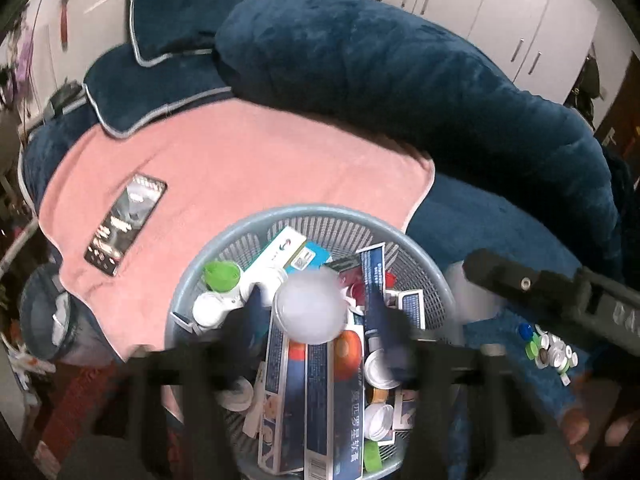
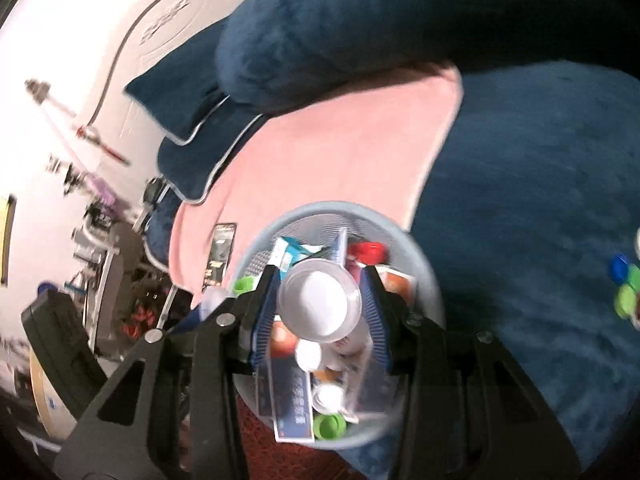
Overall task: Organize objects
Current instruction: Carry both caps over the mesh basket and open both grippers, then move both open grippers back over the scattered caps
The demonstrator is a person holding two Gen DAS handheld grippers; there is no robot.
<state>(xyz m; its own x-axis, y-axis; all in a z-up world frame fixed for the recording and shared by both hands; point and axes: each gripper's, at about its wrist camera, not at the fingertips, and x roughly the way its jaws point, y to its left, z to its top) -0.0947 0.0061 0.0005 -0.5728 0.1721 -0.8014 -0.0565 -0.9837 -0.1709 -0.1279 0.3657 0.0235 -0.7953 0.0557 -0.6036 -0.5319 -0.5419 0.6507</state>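
Note:
A grey-blue mesh basket (image 1: 320, 210) (image 2: 332, 205) full of boxes, tubes and lids stands on the bed's edge. My left gripper (image 1: 318, 316) is open above it. A blurred white cup (image 1: 310, 308) hangs between its fingers, clear of both. My right gripper (image 2: 320, 308) also hovers over the basket, with a clear plastic cup (image 2: 320, 304) between its blue pads (image 2: 266, 312), its rim touching both. A cluster of bottle caps (image 1: 548, 348) (image 2: 624, 284) lies on the blue bedding to the right.
A pink towel (image 1: 240, 160) (image 2: 340, 140) covers the bed behind the basket, with a phone (image 1: 126, 224) on it. A rolled blue quilt (image 1: 400, 72) and pillows (image 1: 160, 20) lie further back. A hand (image 1: 580, 432) shows at lower right.

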